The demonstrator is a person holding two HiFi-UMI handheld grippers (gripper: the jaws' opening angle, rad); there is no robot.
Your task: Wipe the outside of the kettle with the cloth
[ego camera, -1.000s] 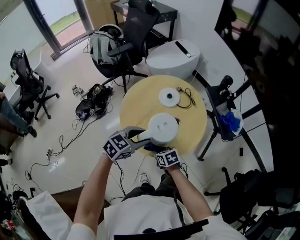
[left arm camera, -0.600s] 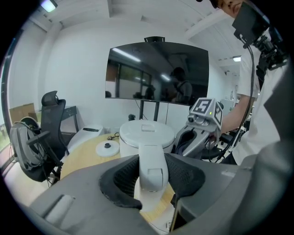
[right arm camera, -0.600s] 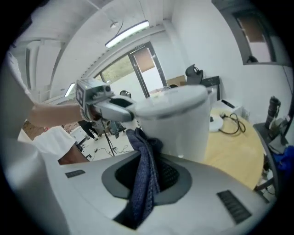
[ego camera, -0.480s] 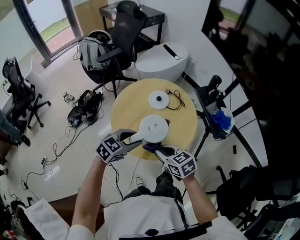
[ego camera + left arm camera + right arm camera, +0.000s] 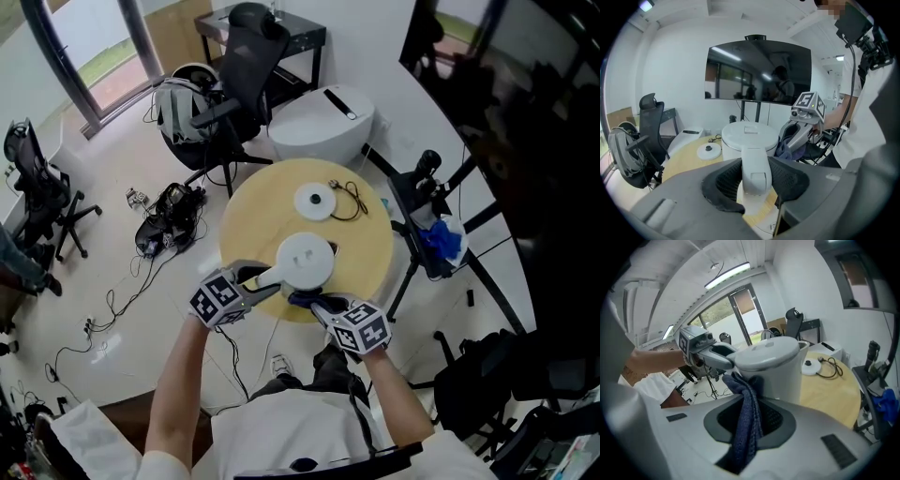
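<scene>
Blue cloth (image 5: 746,420), pinched in the right gripper's (image 5: 317,303) closed jaws, has climbed the kettle's (image 5: 305,260) near side to just under its lid. The left gripper (image 5: 259,277) clamps the kettle's handle (image 5: 754,169), so the wiping looks mid-stroke.

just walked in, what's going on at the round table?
A person is working with tongs in each hand. The left tongs are clamped on the handle of a white kettle, steadying it at the near edge of the wooden table. The right tongs grip a dark blue cloth, its bunched end against the kettle's side near the handle. The white base and its cord lie further back on the table.
</scene>
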